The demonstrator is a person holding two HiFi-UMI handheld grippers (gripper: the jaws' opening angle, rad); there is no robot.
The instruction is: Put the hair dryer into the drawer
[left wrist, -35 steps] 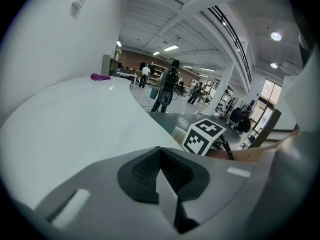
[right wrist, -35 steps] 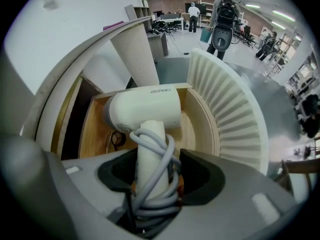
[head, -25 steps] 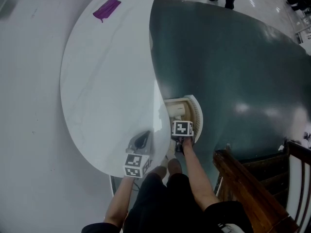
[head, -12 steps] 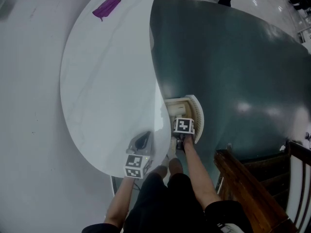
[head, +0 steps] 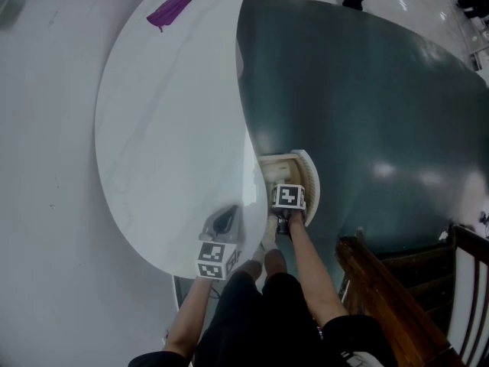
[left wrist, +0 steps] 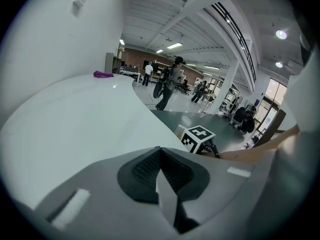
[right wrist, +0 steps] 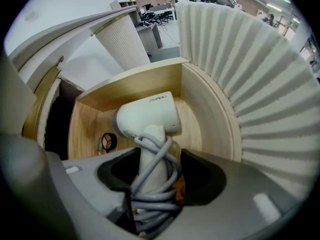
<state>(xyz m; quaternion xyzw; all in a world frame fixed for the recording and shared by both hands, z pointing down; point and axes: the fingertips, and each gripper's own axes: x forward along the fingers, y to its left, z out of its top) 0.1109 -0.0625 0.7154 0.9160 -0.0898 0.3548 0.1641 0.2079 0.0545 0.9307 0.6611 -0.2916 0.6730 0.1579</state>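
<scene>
A white hair dryer (right wrist: 147, 116) with its grey cord wound round the handle lies head-first inside the open wooden drawer (right wrist: 125, 84). My right gripper (right wrist: 152, 171) is shut on the handle and cord. In the head view the right gripper (head: 287, 197) hangs over the drawer, whose curved ribbed front (head: 312, 182) juts out from under the white table (head: 168, 128); the hair dryer (head: 276, 176) shows pale inside. My left gripper (head: 221, 224) rests at the table's near edge, and in its own view the left gripper (left wrist: 162, 169) is shut with nothing in it.
A small round dark object (right wrist: 107, 142) lies on the drawer floor to the left of the dryer. A purple cloth (head: 168, 11) sits at the table's far end. A wooden chair (head: 397, 297) stands at the right. People (left wrist: 167, 81) walk far off.
My right gripper with the hair dryer has shifted slightly toward me over the drawer. The left gripper has stayed put.
</scene>
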